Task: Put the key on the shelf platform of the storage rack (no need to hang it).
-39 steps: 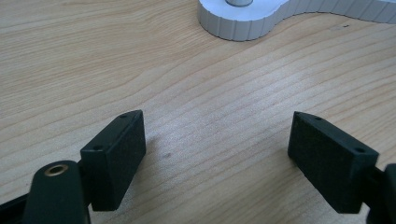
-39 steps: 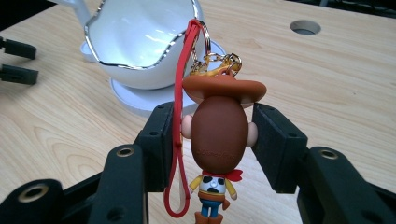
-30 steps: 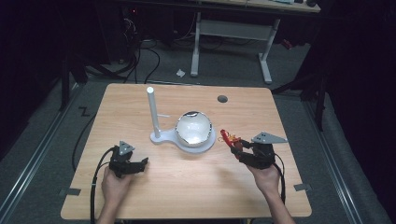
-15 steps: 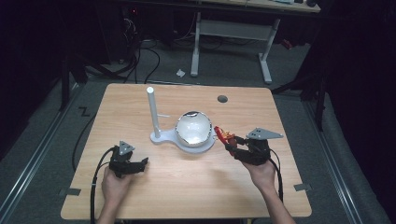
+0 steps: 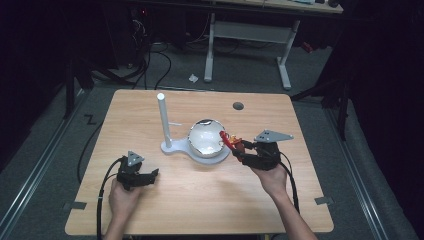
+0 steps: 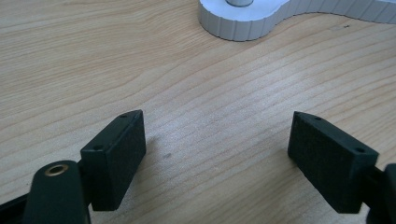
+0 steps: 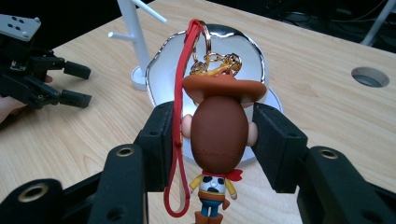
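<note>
Pinching fingers (image 7: 159,140) of the right gripper (image 7: 217,140) clamp a small cowboy figure keychain (image 7: 218,135) by its brown head, one black pad on each side, a red strap (image 7: 177,116) and gold ring (image 7: 210,60) hanging from its hat. From above, the right gripper (image 5: 235,146) holds the figure (image 5: 226,140) just beside the shiny silver bowl (image 5: 206,136), which sits on a white stand (image 5: 170,147) with an upright post (image 5: 163,117) on the wooden table (image 5: 200,200). Resting near the table's front left, the left gripper (image 5: 150,175) has its fingers (image 6: 114,149) spread wide apart over bare wood, nothing between them, the stand's ribbed base (image 6: 243,25) just ahead.
</note>
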Demonstrator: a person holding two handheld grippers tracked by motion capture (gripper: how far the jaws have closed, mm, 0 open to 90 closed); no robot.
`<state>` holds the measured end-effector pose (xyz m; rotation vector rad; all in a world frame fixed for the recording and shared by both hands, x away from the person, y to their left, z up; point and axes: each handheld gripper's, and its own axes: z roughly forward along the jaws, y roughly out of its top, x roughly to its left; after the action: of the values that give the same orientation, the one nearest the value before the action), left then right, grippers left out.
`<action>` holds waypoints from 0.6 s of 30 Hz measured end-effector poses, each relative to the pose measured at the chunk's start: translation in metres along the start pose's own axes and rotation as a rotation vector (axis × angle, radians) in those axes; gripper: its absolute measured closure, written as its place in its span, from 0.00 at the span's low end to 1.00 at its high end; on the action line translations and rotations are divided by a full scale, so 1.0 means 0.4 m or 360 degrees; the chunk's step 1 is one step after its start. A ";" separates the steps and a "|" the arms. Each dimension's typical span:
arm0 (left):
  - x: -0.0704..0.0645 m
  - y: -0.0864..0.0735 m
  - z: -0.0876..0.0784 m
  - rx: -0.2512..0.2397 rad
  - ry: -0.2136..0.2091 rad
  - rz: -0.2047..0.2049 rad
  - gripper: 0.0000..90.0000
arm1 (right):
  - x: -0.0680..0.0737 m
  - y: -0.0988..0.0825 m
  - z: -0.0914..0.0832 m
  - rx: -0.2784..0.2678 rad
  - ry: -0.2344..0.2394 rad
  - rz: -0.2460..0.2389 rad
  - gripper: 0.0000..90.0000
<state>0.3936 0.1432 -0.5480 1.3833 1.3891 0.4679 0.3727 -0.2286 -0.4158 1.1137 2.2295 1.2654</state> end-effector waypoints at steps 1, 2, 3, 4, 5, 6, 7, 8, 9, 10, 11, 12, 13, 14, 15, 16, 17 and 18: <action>0.000 0.000 0.000 -0.0001 -0.0002 -0.0002 0.22 | 0.001 0.010 0.011 0.0005 0.0012 -0.0007 0.58; 0.000 0.000 0.000 -0.0001 -0.0002 -0.0002 0.22 | 0.001 0.010 0.011 0.0005 0.0012 -0.0007 0.58; 0.000 0.000 0.000 0.0000 -0.0001 -0.0002 0.22 | 0.003 0.020 0.022 0.0009 0.0022 -0.0015 0.58; 0.000 0.000 0.000 -0.0002 -0.0001 -0.0003 0.22 | 0.004 0.025 0.029 0.0016 0.0028 -0.0019 0.58; 0.000 0.000 0.000 -0.0002 -0.0001 -0.0003 0.22 | 0.004 0.025 0.029 0.0016 0.0028 -0.0019 0.58; 0.000 0.000 0.000 0.0000 -0.0002 -0.0001 0.22 | 0.007 0.033 0.041 0.0032 0.0023 -0.0034 0.58; 0.000 0.000 0.000 0.0000 -0.0002 -0.0001 0.22 | 0.006 0.035 0.046 0.0031 0.0027 -0.0042 0.58; 0.000 0.000 0.000 0.0000 -0.0002 -0.0001 0.22 | 0.006 0.035 0.046 0.0031 0.0027 -0.0042 0.58; 0.000 0.000 0.000 -0.0001 -0.0002 -0.0002 0.22 | 0.006 0.039 0.053 0.0029 0.0033 -0.0042 0.58; 0.000 0.000 0.000 -0.0001 -0.0001 -0.0003 0.22 | 0.007 0.046 0.062 0.0024 0.0045 -0.0037 0.58; 0.000 0.000 0.000 -0.0002 -0.0001 -0.0004 0.22 | 0.007 0.049 0.066 0.0023 0.0051 -0.0029 0.58; 0.000 0.000 0.000 -0.0002 -0.0001 -0.0004 0.22 | 0.008 0.052 0.072 0.0029 0.0060 -0.0029 0.58; 0.000 0.000 0.000 0.0000 -0.0001 -0.0001 0.22 | 0.009 0.055 0.078 0.0034 0.0059 -0.0034 0.58; 0.000 0.000 0.000 0.0001 -0.0002 -0.0001 0.22 | 0.009 0.058 0.083 0.0039 0.0062 -0.0043 0.58; 0.000 0.000 0.000 0.0000 -0.0002 -0.0002 0.22 | 0.011 0.062 0.090 0.0048 0.0063 -0.0049 0.58; 0.000 0.000 0.000 0.0000 -0.0002 -0.0002 0.22 | 0.011 0.062 0.090 0.0048 0.0063 -0.0049 0.58; 0.000 0.000 0.000 0.0000 -0.0002 -0.0001 0.22 | 0.012 0.065 0.095 0.0054 0.0063 -0.0055 0.58; 0.000 0.000 0.000 -0.0002 -0.0002 -0.0004 0.22 | 0.013 0.071 0.106 0.0051 0.0073 -0.0058 0.58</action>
<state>0.3937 0.1432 -0.5479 1.3808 1.3893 0.4663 0.4089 -0.1920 -0.4146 1.0613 2.3007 1.2566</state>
